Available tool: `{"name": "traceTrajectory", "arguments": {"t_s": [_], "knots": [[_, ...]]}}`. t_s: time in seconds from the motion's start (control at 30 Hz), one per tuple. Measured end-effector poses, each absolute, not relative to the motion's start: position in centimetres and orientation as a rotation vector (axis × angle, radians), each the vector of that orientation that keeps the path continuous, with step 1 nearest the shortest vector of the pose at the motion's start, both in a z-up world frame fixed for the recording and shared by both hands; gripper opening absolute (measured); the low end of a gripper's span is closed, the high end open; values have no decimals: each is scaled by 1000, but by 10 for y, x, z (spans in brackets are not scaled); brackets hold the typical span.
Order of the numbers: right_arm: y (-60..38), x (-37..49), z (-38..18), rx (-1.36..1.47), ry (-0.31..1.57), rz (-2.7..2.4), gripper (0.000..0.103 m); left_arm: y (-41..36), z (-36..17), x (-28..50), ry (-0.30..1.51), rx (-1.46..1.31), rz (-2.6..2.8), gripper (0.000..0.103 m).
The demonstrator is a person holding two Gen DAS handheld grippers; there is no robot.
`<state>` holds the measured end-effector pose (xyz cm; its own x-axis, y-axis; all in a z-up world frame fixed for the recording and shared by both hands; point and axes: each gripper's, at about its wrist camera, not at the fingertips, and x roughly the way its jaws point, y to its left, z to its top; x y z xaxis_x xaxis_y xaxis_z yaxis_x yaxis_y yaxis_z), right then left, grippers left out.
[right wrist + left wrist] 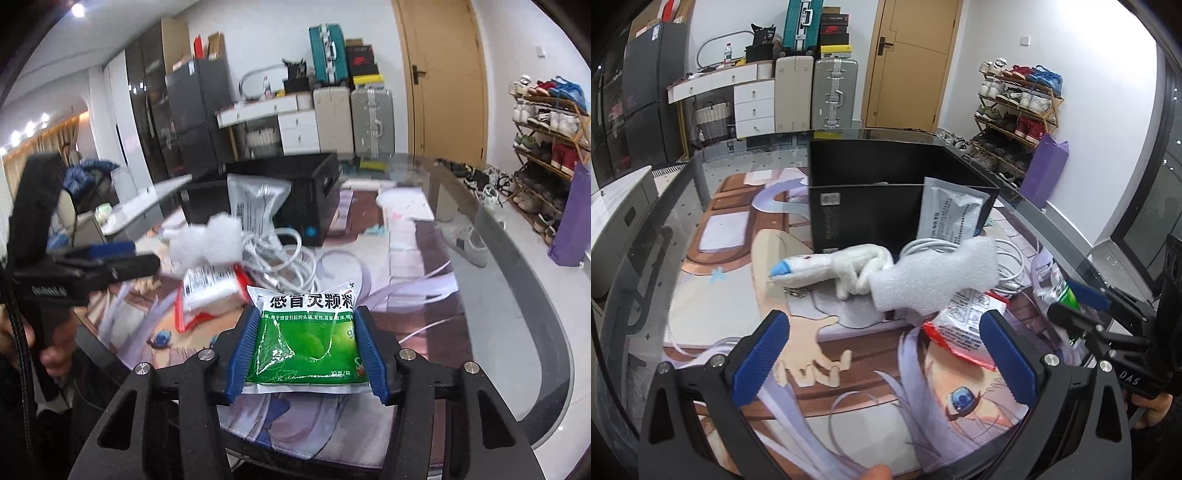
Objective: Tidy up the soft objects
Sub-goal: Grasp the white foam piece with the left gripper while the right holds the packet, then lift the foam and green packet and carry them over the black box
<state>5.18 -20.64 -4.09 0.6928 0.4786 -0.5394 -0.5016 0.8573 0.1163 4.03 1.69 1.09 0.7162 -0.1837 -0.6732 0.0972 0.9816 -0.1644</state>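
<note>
While clamped on both side edges of the green-and-white sachet (309, 341), right gripper (308, 354) narrowed to the packet's width, blue pads (242, 356) pressed flat against it, packet lifted above the near edge of the printed desk mat (406, 295). Left gripper (882, 354) spread wide with nothing between its blue fingers (759, 360), hanging over the mat's near part. Ahead of it, toward the middle of the glass table (1067, 240): white plush toy (827, 271) with a blue tip lying on its side, touching a white foam piece (934, 275) that rests partly over a coiled white cable (1008, 262). Just nearer, a red-edged clear packet (964, 328) flat on the mat, partly under the foam. Farther back, open black box (864, 218) standing upright, a silver pouch (949, 214) leaning against its right front corner. Green sachet also glimpsed at the right margin of the left wrist view, blurred.
</note>
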Motion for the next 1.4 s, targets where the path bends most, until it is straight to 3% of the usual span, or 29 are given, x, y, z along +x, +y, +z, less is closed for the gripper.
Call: {"name": "traceTrajectory", "arguments": {"t_s": [0.93, 1.03, 1.4], "knots": [[-219, 67, -23, 34, 512, 510, 53, -24, 10, 88, 828, -199, -169, 103], [-219, 67, -22, 30, 509, 504, 53, -23, 10, 88, 826, -193, -179, 90], [-212, 68, -15, 19, 503, 502, 53, -2, 30, 69, 763, -174, -201, 90]]}}
